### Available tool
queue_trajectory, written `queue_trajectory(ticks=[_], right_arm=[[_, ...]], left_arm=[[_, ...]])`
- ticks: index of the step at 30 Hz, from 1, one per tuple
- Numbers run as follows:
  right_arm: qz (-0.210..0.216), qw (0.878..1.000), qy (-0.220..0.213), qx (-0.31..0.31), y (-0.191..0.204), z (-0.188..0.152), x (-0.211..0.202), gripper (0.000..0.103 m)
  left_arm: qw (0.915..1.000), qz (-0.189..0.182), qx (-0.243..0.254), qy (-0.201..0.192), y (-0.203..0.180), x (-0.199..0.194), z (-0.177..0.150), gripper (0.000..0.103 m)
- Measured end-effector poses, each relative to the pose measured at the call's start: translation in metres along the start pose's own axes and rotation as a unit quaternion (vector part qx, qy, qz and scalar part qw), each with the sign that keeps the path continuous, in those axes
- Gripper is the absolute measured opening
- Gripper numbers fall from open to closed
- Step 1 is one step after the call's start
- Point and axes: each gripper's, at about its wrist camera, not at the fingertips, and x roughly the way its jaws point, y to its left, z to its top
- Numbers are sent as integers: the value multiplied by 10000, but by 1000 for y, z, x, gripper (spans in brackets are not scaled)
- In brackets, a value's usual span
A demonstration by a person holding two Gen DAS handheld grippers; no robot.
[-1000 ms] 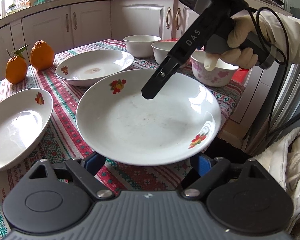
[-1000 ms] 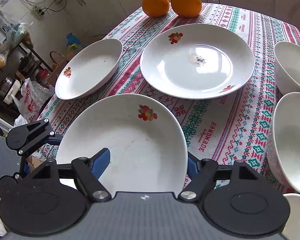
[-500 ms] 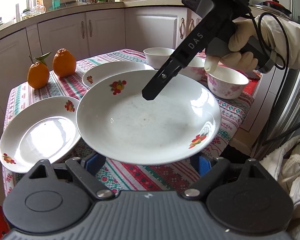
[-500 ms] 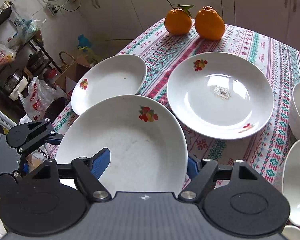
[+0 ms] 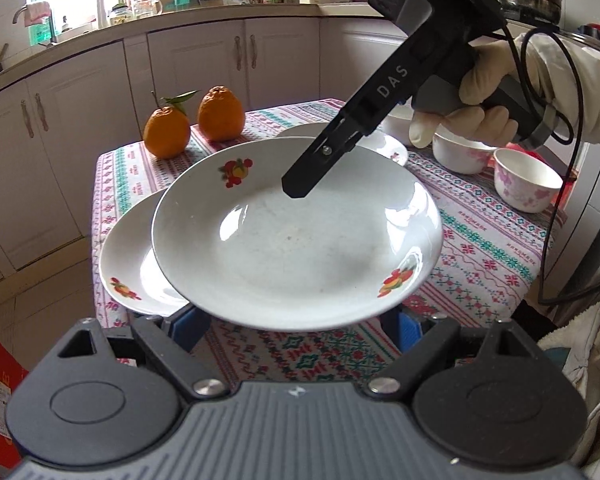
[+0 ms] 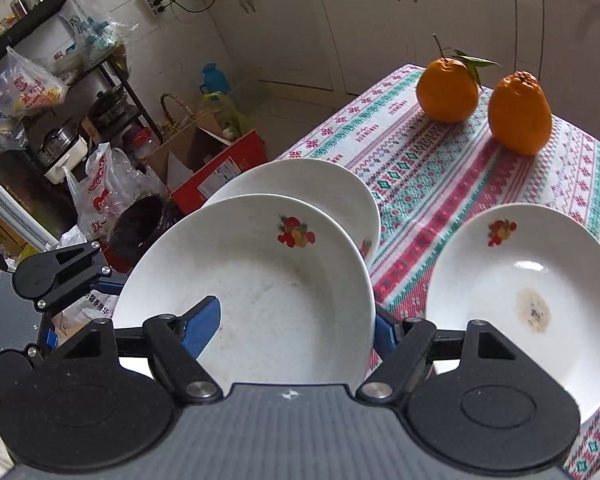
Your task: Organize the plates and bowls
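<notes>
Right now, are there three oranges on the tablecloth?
No, only two oranges stand on the tablecloth, side by side near its far corner.

Fruit-printed white plate [image 5: 296, 236] above another plate [image 5: 136, 268]

The left hand-held gripper [image 5: 296, 322] pointed downward, its blue pads [image 5: 410, 326] set wide at opposite edges of a plate. The right hand-held gripper [image 6: 296, 322], gripped by a gloved right hand [image 5: 472, 100], angled down, one pad [image 6: 202, 322] lying inside the plate's rim.

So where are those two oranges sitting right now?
The two oranges sit side by side on the tablecloth at the table's far corner, beyond the plate that both grippers carry.
</notes>
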Motion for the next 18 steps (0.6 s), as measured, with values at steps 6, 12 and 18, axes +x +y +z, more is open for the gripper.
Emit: queue_trajectory(ticks=[6,12,18], right_arm=[[143,9998,21,-128,-1,26,26,81],[140,9998,90,-131,-3,37,47,81],[159,9998,111,-59,-8,41,58,81]], left_arm=[[9997,217,-133,38,22,2,-1,91],[9992,290,-259,63,36,7,-1,91],[9991,302,-295,81,43,10,-1,91]])
